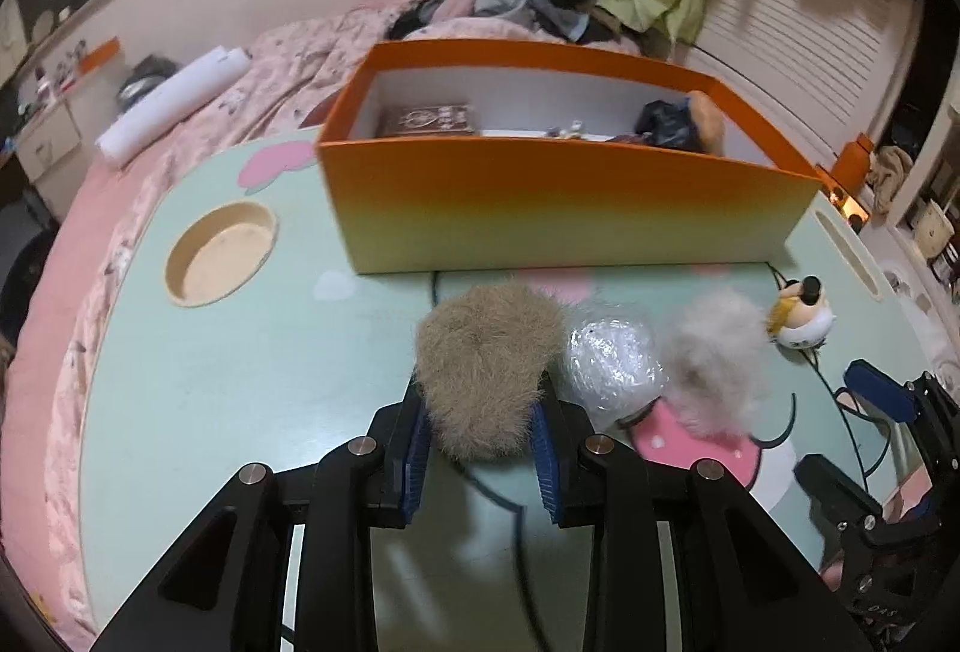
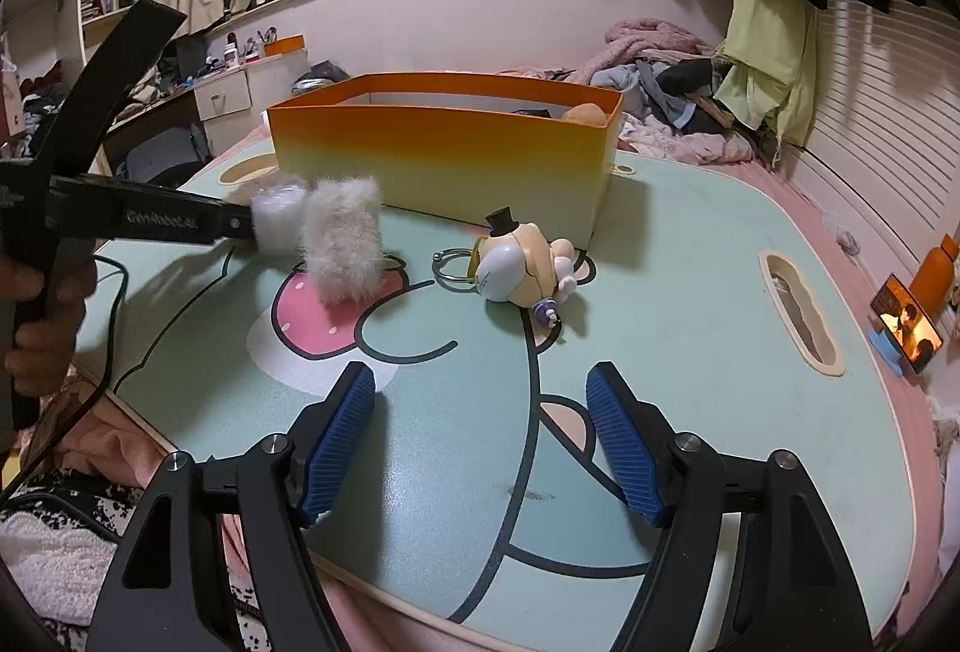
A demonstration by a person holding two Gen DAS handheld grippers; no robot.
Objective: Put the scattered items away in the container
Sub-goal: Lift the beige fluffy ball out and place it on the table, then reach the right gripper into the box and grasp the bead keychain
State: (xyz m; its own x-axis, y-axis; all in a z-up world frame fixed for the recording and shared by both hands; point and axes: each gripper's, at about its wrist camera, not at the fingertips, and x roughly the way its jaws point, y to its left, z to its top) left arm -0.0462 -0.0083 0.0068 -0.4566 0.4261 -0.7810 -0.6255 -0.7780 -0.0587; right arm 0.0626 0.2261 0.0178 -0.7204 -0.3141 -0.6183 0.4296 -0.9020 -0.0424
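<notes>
Left gripper: pinching a tan fur puff between its blue pads, carried above the table just short of the orange box.
Plastic-wrapped bundle: lies on the table right beside the puff.
White fur piece: stands on the pink spot of the table print, close to the bundle.
Toy keychain: a little figure with a black top hat on its side, ring attached, in front of the box.
Right gripper: spread wide, nothing between the pads, hovering over the near table edge.
Box contents: a dark patterned packet, small bits and an orange-brown plush lie inside already.
Risk: the grip is only on soft fur, so the puff may slip free before clearing the box's near wall; a low pass could nudge the light box backward.
Risk: the puff could brush the neighbouring bundle and drag it.
Writing: "GenRobot.AI" on the left tool's side, seen from the right wrist; other labels too small to read.
</notes>
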